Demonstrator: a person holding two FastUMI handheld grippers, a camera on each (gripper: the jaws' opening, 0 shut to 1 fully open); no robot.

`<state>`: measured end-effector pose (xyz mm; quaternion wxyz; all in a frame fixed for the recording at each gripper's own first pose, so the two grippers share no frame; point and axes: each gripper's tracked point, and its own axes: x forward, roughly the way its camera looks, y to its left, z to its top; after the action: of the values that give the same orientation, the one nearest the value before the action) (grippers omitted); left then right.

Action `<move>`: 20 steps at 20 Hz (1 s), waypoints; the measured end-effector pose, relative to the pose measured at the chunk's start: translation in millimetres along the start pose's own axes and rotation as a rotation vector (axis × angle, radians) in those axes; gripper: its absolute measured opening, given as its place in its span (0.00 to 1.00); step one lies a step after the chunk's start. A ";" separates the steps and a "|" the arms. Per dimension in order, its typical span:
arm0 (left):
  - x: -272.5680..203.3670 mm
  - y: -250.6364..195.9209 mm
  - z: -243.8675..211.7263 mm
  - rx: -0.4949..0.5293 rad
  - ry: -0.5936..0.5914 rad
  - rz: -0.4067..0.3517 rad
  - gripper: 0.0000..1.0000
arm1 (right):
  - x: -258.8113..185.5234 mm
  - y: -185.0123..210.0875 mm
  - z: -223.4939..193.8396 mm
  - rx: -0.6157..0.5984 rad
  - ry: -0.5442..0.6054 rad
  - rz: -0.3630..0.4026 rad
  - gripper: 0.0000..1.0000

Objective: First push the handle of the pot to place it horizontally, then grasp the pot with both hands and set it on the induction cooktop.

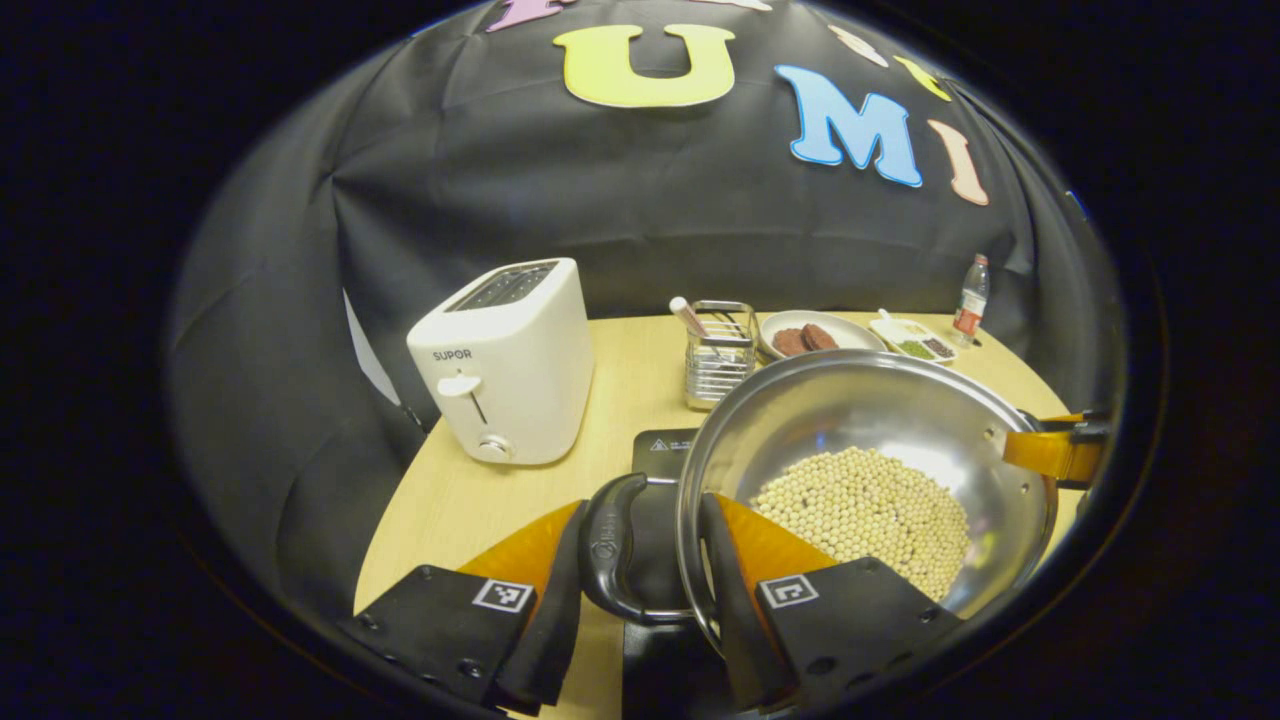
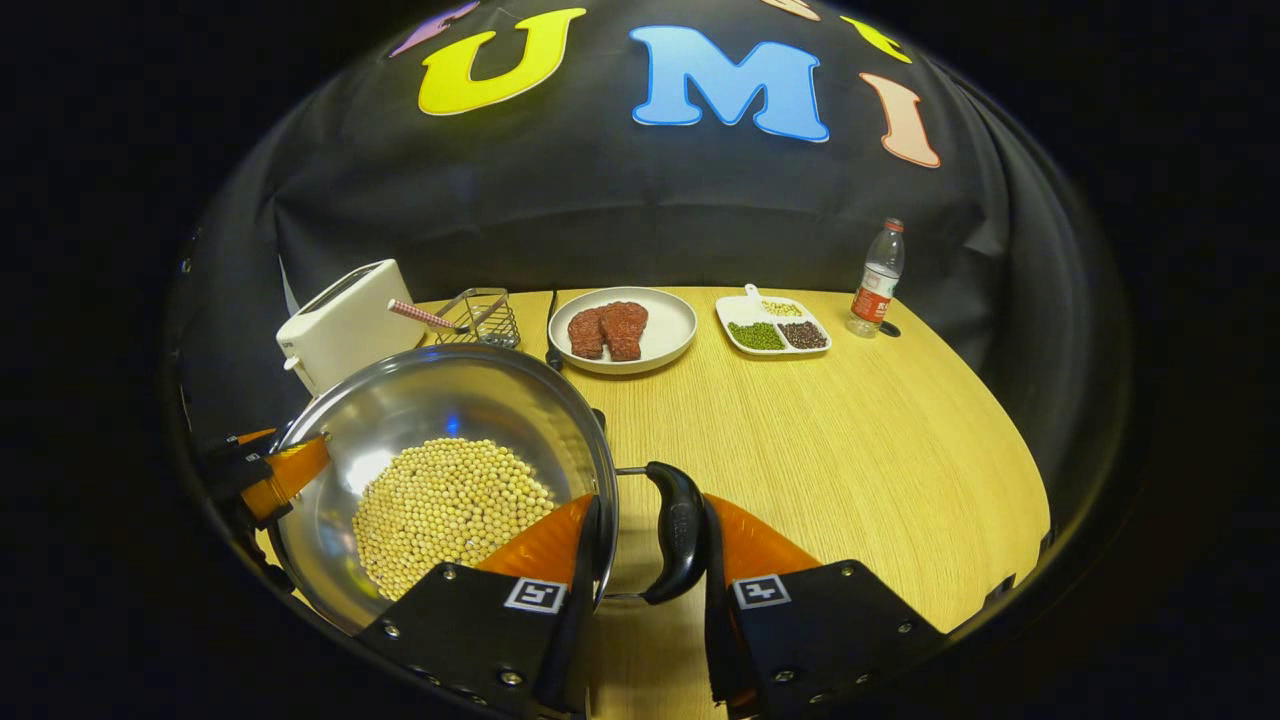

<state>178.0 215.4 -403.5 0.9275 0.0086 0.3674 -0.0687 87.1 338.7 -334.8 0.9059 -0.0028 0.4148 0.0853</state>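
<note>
A steel pot holding soybeans hangs over the black induction cooktop near the table's left front. My left gripper is shut across the pot's near black loop handle, one finger outside the handle and the other inside the rim. In the right gripper view, my right gripper is shut the same way on the pot's opposite black handle, beside the soybeans. Each view shows the other gripper at the pot's far side: the right gripper and the left gripper.
A white toaster stands left of the cooktop, with a wire utensil rack behind the pot. At the back are a plate with meat, a divided dish and a bottle. Bare wooden table stretches right.
</note>
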 end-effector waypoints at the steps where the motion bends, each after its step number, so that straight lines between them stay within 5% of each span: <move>1: -0.9 0.9 0.0 0.001 0.001 -0.001 0.68 | 0.1 -0.4 0.2 0.000 -0.002 -0.001 0.46; 20: -5.8 -1.7 -2.7 -0.009 -0.020 0.031 0.66 | 0.3 -2.8 1.4 -0.005 -0.001 0.029 0.53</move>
<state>171.7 214.6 -401.5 0.9320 0.0094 0.3584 -0.0526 88.8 336.1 -334.3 0.9047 0.0008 0.4142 0.0995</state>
